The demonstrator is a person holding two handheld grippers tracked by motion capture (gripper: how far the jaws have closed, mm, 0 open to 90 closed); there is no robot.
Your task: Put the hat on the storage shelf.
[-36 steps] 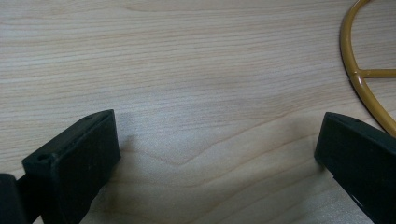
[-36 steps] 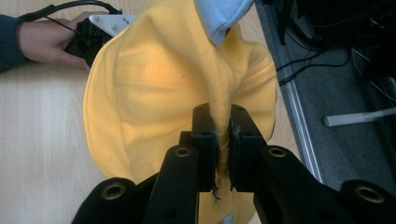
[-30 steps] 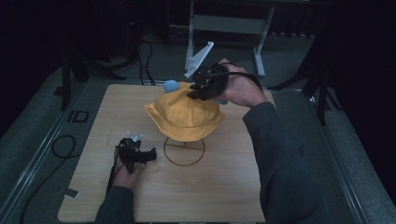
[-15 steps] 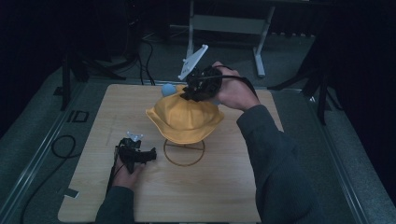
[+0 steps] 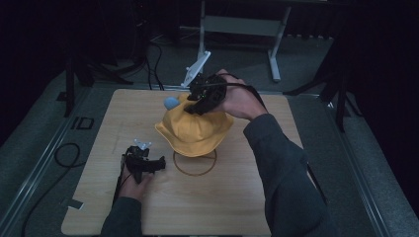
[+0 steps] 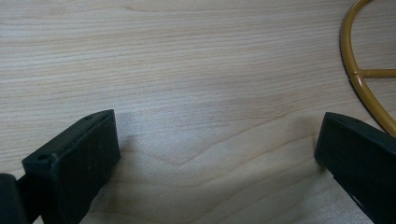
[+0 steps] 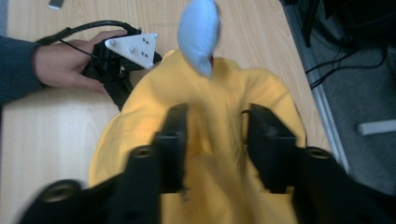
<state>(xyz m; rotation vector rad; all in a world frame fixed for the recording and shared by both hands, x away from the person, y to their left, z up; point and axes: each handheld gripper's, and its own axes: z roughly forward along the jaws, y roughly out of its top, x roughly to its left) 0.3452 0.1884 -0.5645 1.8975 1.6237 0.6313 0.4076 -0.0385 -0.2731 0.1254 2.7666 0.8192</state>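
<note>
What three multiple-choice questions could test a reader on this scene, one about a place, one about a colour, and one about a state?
1. Where does the yellow fabric hat sit?
A. flat on the floor
B. raised above the round gold wire stand base on the wooden table
C. in the person's left hand

2. What colour is the small soft ball at the hat's top?
A. light blue
B. red
C. black

3. How is the right claw?
A. shut tight with nothing near
B. lying on the table
C. open, with hat fabric between its jaws

Answers:
1 B: the high view shows the hat raised over the ring.
2 A: the right gripper view shows it pale blue.
3 C: the jaws stand apart over the yellow cloth, having just been opening.
</note>
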